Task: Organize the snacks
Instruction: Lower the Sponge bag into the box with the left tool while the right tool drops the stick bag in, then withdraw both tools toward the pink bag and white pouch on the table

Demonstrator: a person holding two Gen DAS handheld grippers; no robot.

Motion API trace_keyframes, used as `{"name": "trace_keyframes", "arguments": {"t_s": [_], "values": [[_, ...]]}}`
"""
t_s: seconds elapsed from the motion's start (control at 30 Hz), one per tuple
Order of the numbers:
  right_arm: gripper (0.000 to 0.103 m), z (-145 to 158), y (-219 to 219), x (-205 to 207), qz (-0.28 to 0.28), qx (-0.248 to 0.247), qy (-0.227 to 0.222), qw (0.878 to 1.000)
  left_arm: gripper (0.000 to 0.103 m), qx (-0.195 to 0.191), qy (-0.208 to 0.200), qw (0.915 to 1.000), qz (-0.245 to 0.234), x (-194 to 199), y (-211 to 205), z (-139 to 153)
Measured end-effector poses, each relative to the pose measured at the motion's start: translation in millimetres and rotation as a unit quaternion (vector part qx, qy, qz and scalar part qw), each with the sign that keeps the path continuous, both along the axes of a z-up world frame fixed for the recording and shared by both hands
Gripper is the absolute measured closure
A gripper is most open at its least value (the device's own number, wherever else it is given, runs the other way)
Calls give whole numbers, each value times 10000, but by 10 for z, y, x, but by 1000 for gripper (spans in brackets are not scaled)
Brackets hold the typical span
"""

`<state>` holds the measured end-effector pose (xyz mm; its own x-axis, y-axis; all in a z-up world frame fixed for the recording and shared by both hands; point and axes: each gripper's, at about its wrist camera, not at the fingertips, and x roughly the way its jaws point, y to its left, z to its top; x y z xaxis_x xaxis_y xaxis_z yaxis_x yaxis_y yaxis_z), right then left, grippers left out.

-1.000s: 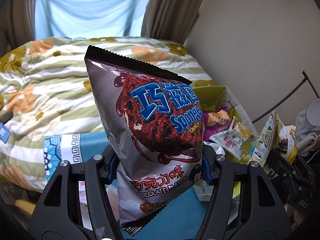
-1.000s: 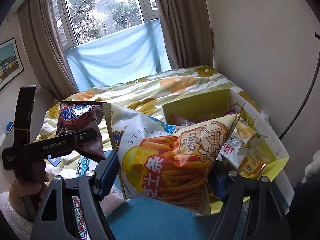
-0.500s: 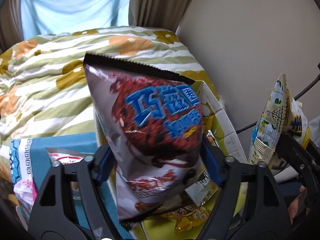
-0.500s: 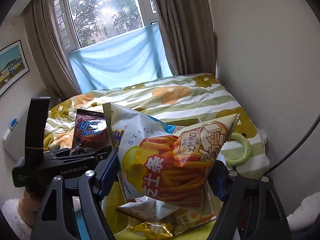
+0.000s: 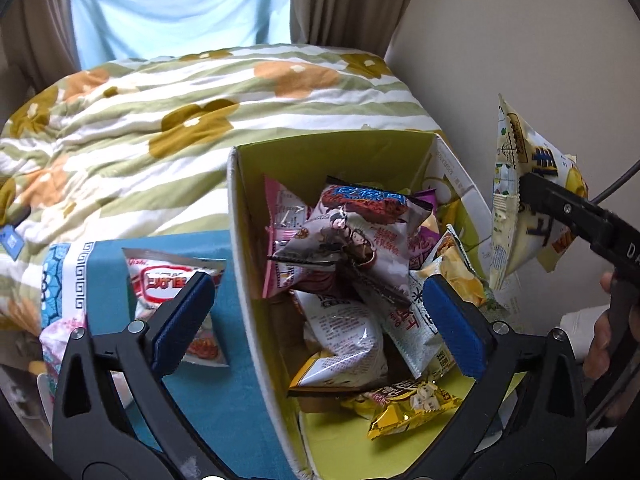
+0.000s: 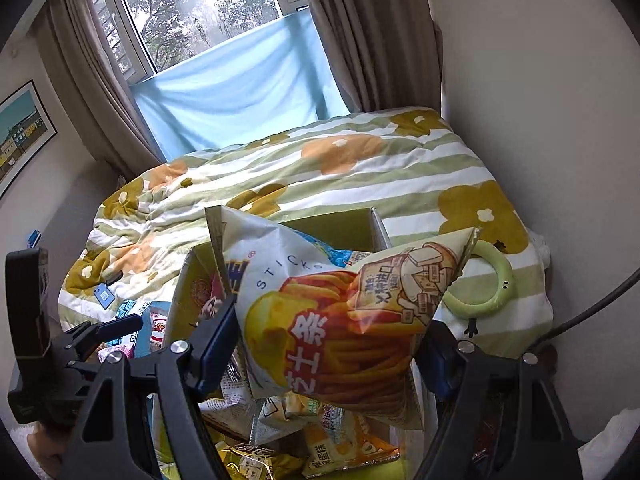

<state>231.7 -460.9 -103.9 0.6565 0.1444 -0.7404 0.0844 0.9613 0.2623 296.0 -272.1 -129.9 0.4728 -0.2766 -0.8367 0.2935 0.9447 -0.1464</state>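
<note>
Left gripper (image 5: pixel 316 320): its jaws are opening wide, with nothing pinched between the blue pads. It hangs over the near-left part of the box.
Right gripper (image 6: pixel 332 352): partly open, squeezing the cheese stick bag (image 6: pixel 344 312) by its two sides. It holds the bag up in the air, over the box.
Box (image 5: pixel 256 280): green inside, sitting on the bed at its right edge, next to the wall. Its top is open.
Chocolate snack bag (image 5: pixel 360 232): lies loose on top of the pile in the middle of the box, tipped on its side. No pad touches it.
Other snacks in the box: a pink bag (image 5: pixel 284 224) leans by the left wall, a white bag (image 5: pixel 344 332) lies under the chocolate one, and a gold bag (image 5: pixel 408 400) sits near the front edge.
Red and white bag (image 5: pixel 172 288): outside the box, on the blue cloth (image 5: pixel 224 400) just left of the box wall.
Blanket (image 5: pixel 160 120): striped with flowers, covering the bed behind the box.
Green ring (image 6: pixel 488 280): lies on the blanket at the bed's right edge.
</note>
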Motion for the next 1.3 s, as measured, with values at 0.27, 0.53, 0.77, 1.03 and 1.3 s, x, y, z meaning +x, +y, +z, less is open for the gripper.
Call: {"name": "trace_keyframes", "arguments": {"t_s": [0.27,0.53,0.77,1.03,1.3], "values": [[26,83,35,329,237,-129,32,9996,0,-113,-102,9994,314,-68,282,111],[0,30,130,424,276,166,-254,9992,0,-180,-92,9987,461,-94,390,128],[0,-81,198,228,478,-155,-115,9987,0,-211,-7,9988,441,-156,359,49],[0,24,194,104,539,-221,-179,9981,0,-140,-143,9988,451,-275,375,172],[0,246,313,-60,538,-285,-396,9974,0,-148,-343,9978,549,-524,712,383]]}}
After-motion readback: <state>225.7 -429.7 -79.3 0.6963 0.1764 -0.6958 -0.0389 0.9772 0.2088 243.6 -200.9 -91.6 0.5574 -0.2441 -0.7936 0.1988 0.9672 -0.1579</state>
